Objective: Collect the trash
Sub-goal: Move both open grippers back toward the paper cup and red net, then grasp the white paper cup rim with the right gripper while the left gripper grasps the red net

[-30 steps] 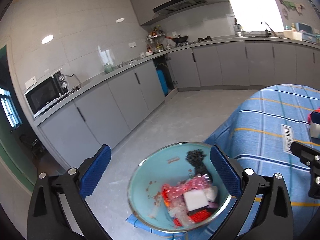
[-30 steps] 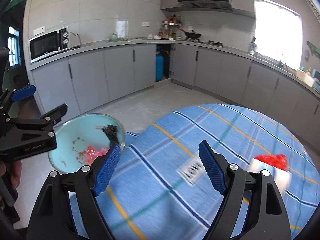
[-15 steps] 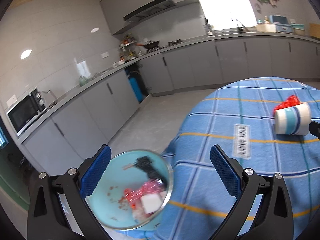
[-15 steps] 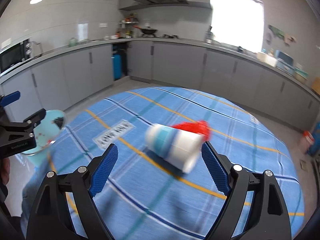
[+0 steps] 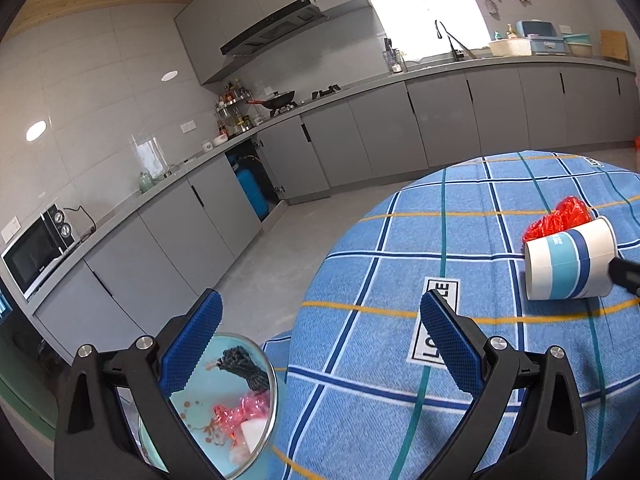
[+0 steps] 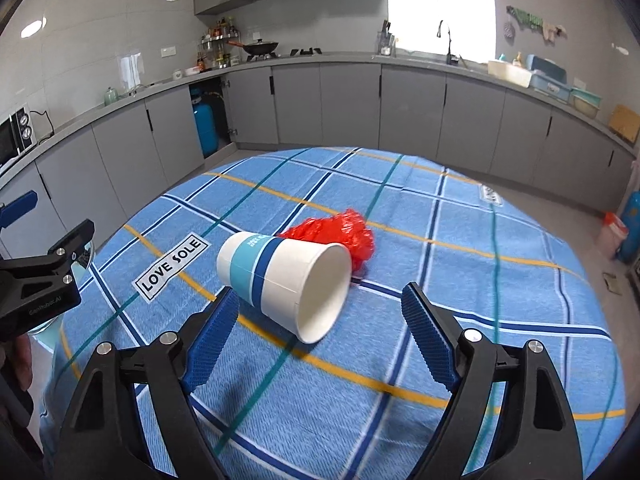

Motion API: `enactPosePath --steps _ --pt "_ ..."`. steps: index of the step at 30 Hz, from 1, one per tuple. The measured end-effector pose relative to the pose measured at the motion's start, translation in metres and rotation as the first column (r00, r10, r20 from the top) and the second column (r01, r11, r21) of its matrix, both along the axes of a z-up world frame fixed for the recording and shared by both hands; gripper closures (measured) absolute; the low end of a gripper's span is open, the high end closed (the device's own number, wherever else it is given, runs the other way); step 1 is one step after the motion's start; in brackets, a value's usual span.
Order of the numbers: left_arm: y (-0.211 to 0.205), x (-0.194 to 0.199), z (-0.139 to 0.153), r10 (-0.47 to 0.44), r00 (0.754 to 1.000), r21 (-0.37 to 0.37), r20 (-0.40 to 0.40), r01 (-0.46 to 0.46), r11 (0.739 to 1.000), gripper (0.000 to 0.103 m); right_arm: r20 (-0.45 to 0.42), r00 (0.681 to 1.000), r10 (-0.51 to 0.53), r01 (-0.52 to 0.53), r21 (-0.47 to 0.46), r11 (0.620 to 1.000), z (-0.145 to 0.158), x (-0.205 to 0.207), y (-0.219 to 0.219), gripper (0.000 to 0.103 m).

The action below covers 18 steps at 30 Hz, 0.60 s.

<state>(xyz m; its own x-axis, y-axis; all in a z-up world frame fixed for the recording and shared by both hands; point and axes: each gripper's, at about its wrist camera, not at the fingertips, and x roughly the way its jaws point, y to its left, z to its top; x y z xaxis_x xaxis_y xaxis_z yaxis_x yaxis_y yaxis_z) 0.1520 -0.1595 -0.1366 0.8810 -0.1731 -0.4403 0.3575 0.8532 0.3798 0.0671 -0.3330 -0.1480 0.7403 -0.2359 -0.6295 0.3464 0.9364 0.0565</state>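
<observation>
A white paper cup [image 6: 286,280] with blue bands is lying on its side on the desk [image 6: 460,280], which is wearing a blue checked cloth, its open mouth facing the right wrist camera and its base pointing toward the kitchen cabinets. A crumpled red plastic wrapper [image 6: 336,236] is sitting just behind the cup, touching its upper side. The right gripper [image 6: 320,320] is hanging just short of the cup with its jaws spread wide; they have just been closing a little, yet neither pad is pressing on the cup, whose rim is lying between them. The left gripper [image 5: 320,344] is hovering over the desk's near edge, its jaws also standing wide apart with nothing clamped. Below its left jaw, a light blue bin [image 5: 224,412] is showing past the desk edge, already holding a black bundle, pink wrapping and a white scrap. A "LOVE SOLE" label [image 6: 172,266] is lying flat on the cloth to the left of the cup.
</observation>
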Motion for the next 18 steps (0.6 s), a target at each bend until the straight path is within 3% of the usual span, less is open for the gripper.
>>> enactPosePath --steps 4,5,6,7,10,18 --pt "-0.002 0.003 0.002 0.0 1.0 0.007 0.006 0.0 1.0 0.006 -0.034 0.999 0.034 -0.031 0.064 0.997 -0.008 0.014 -0.001 0.046" --pt "-0.001 0.004 0.003 0.001 1.0 0.006 0.007 -0.001 1.0 0.006 -0.039 0.998 0.045 -0.041 0.082 0.996 -0.01 0.016 -0.001 0.058" --pt "-0.001 0.004 0.003 0.001 1.0 0.004 0.008 -0.001 1.0 0.006 -0.039 0.997 0.061 -0.057 0.105 0.993 -0.011 0.017 -0.001 0.08" --pt "0.0 0.004 0.005 0.001 1.0 0.003 0.009 -0.001 1.0 0.006 -0.039 0.995 0.09 -0.083 0.137 0.987 -0.013 0.019 0.0 0.09" --pt "0.0 0.004 0.008 0.001 1.0 0.0 0.013 -0.001 1.0 0.006 -0.033 0.992 0.12 -0.114 0.144 0.983 -0.013 0.015 0.007 0.099" --pt "-0.023 -0.003 0.016 -0.051 0.999 -0.003 0.017 0.051 0.999 0.006 0.045 0.994 0.099 -0.102 0.06 0.993 0.018 -0.029 0.017 0.099"
